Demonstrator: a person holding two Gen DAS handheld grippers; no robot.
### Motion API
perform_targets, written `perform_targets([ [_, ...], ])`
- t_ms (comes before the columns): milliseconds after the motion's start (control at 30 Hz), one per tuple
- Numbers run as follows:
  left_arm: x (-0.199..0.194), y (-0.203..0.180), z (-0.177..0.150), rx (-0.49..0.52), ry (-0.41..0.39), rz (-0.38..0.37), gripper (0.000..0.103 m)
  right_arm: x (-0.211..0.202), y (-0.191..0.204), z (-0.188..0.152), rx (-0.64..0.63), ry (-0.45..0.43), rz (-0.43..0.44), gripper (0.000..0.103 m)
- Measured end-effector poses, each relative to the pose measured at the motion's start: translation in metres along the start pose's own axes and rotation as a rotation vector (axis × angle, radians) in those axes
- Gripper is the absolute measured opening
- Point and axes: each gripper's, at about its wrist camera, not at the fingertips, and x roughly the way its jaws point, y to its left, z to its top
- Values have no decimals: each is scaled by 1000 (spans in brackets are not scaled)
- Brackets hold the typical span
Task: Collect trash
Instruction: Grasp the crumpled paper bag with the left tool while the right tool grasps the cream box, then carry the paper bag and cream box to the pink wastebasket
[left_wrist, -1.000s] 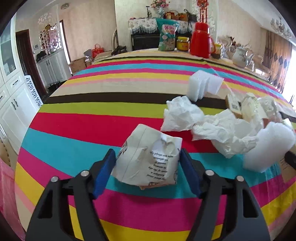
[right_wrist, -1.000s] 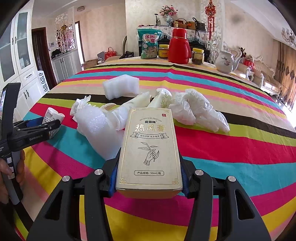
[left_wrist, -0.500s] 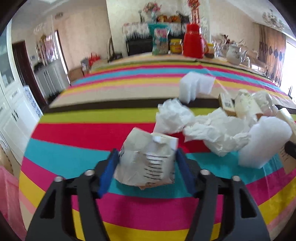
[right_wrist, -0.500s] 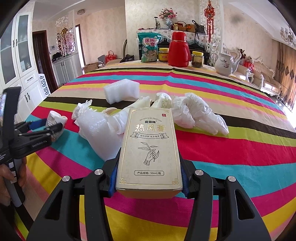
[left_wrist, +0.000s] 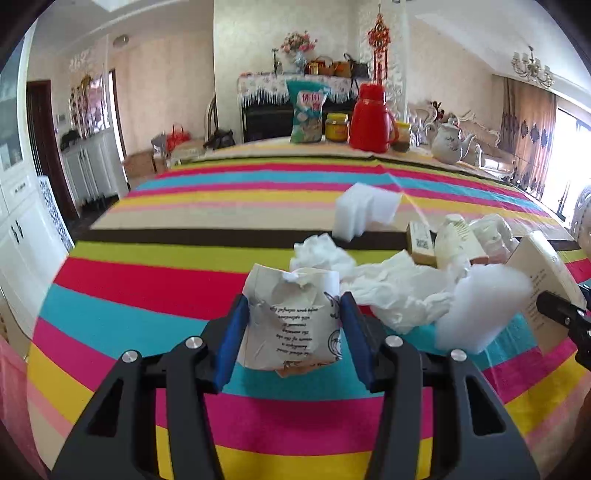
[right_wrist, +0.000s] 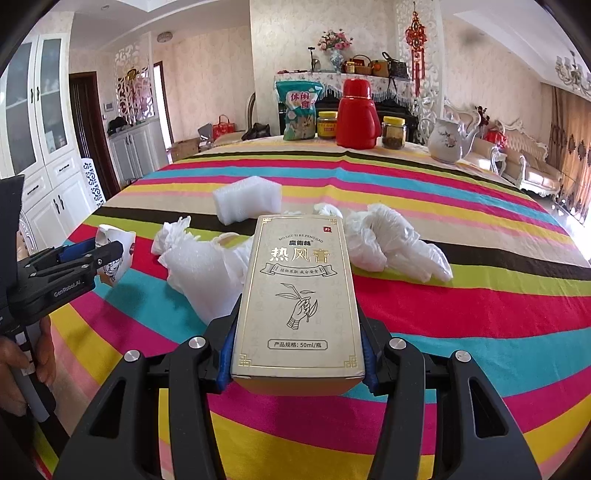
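Observation:
A crumpled white paper cup (left_wrist: 291, 325) with printed text sits between the blue pads of my left gripper (left_wrist: 293, 302). Its jaws are closing and the pads press the cup's sides. The right wrist view shows that left gripper (right_wrist: 107, 251) holding the cup (right_wrist: 120, 258) just above the striped tablecloth (right_wrist: 461, 306). My right gripper (right_wrist: 299, 314) is shut on a tall gold box (right_wrist: 301, 280) with Chinese lettering. On the cloth lie crumpled tissue (left_wrist: 391, 291), a white foam sheet (left_wrist: 480, 310), a foam block (left_wrist: 364, 212) and clear plastic gloves (right_wrist: 399, 243).
A red thermos (right_wrist: 356, 114), a snack bag (right_wrist: 299, 110), two jars and a white teapot (right_wrist: 448, 140) stand at the table's far edge. Small cartons (left_wrist: 421, 242) lie behind the tissue. A hand (right_wrist: 14, 354) holds the left gripper's handle at the table's near left edge.
The left jaws have narrowed onto the paper cup, squeezing it, and the left gripper has risen with it. The right gripper and its gold box have stayed still.

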Motion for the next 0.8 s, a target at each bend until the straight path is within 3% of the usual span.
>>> perform_targets([
  [233, -20, -13, 4, 35, -104, -25, 50, -8, 0, 3, 5, -44, 10, 49],
  [433, -49, -27, 2, 66, -245, -59, 50, -20, 5, 5, -2, -108, 34, 49],
  [800, -82, -42, 7, 91, -291, -94, 50, -47, 22, 16, -54, -205, 82, 49],
])
